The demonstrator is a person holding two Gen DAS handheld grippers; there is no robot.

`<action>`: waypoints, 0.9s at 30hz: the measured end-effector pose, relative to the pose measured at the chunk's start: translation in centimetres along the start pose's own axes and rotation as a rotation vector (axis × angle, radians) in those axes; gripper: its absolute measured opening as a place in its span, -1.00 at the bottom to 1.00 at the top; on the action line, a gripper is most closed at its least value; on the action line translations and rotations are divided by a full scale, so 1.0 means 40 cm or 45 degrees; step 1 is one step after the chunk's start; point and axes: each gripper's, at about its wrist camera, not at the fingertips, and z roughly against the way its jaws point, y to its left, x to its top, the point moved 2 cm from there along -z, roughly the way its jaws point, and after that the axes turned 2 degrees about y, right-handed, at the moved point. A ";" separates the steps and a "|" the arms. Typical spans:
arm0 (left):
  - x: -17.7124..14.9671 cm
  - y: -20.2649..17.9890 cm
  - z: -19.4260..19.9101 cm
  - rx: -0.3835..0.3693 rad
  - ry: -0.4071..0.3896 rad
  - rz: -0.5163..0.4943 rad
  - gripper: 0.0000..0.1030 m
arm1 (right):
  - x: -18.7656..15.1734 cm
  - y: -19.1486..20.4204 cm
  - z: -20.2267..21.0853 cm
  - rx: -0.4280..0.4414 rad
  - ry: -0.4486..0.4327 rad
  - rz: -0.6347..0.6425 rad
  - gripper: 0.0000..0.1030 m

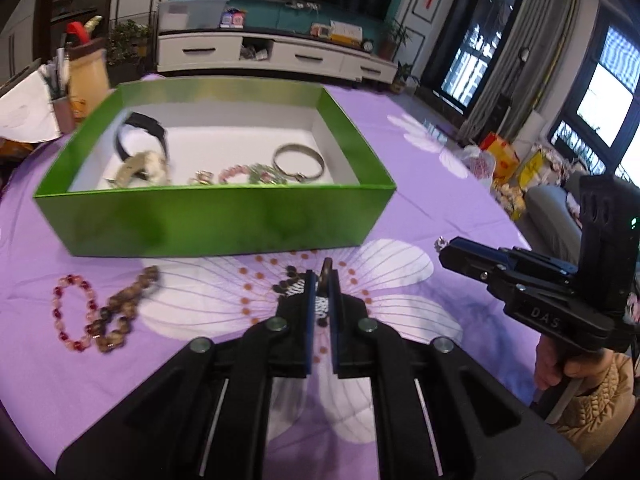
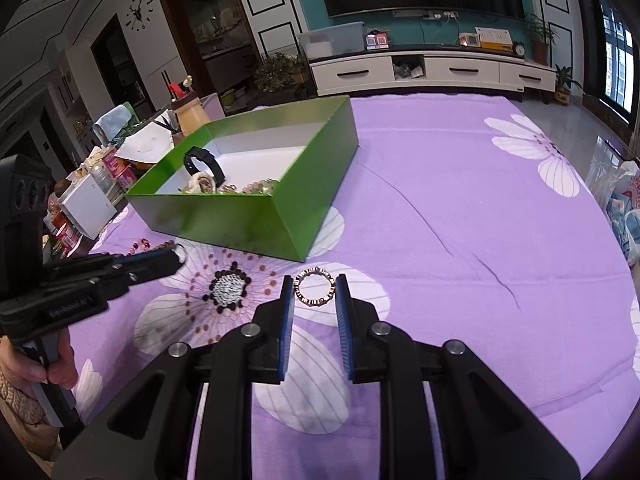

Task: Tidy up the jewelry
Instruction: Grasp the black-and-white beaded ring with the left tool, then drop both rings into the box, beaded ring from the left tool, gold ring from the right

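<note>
A green box stands on the purple floral cloth and holds a black strap, a silver bangle and bead bracelets. My left gripper is shut on a thin metal ring, seen edge-on just in front of the box; the right wrist view shows this ring at the left gripper. My right gripper is shut on a dark beaded bracelet, to the right of the box. A red bead bracelet and a brown one lie on the cloth at the left.
Cluttered boxes and a jar crowd the table's left end beyond the box. The cloth stretches bare to the right, up to the table edge. A person's hand grips the right gripper's handle.
</note>
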 end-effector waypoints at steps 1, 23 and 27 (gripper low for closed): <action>-0.002 0.008 0.017 0.001 -0.014 0.012 -0.89 | 0.004 0.006 0.004 0.001 -0.003 0.006 -0.61; 0.097 0.152 0.150 0.060 -0.195 0.137 -0.89 | 0.150 0.137 0.006 0.028 -0.084 0.177 -0.61; 0.136 0.160 0.131 0.075 -0.186 0.136 -0.89 | 0.194 0.146 -0.015 0.027 -0.093 0.186 -0.61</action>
